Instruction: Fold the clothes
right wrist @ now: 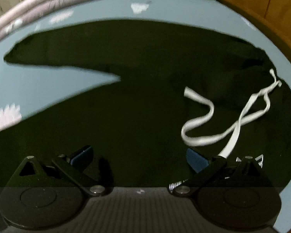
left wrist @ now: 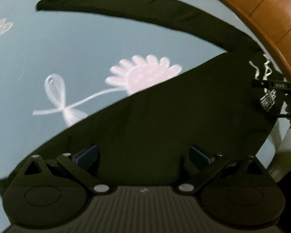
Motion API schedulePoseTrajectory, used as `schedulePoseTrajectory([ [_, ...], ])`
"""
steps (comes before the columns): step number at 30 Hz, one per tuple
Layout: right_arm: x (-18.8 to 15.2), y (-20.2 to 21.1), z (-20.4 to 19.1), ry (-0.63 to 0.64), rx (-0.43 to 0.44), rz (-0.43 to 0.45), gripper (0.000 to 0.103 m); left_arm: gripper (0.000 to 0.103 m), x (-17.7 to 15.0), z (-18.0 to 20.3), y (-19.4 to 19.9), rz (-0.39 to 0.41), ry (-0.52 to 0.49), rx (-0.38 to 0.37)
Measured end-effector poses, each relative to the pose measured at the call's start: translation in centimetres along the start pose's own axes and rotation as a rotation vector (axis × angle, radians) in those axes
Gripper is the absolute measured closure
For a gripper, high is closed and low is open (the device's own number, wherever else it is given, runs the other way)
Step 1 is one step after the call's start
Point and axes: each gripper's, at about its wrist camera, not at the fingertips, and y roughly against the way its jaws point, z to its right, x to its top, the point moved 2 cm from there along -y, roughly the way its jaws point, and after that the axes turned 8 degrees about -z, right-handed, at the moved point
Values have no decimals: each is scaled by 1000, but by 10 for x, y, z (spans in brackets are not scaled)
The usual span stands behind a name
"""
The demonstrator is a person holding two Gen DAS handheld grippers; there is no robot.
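Spread flat across a blue floral bedsheet (left wrist: 48, 44), dark trousers (right wrist: 137, 104) fill the space ahead of both grippers, their two legs splaying apart beyond the fingertips. No container appears in either view. Under the left gripper (left wrist: 143, 155), whose blue-padded fingers (left wrist: 87, 155) stand wide apart and empty, lies one trouser leg. Ahead of the right gripper (right wrist: 139, 159), fingers likewise parted and holding nothing, a white drawstring (right wrist: 203, 116) loops over the waistband, one end running down just beside the right-hand finger. A wooden bed frame (left wrist: 271, 15) borders the sheet.

bedroom at home: floral bedsheet (left wrist: 48, 44), wooden bed frame (left wrist: 269, 5).
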Motion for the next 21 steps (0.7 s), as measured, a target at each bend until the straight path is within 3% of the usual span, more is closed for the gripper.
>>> schedulePoseTrajectory([
  [4,20,-15,-7,47,-2,29,0,3,10,11,-4,8,-28,-6],
  [7,30,-41,-9,17,14,-4,0,3,13,13,-8,-10,-20,-3],
  [9,32,-54,-13,31,-26,-8,0,3,13,15,-6,-13,-28,9],
  [14,23,-26,-4,37,4,52,0,3,20,32,-4,16,-96,42],
  [21,-3,19,73,-124,-101,153,0,3,52,66,-22,48,-180,41],
])
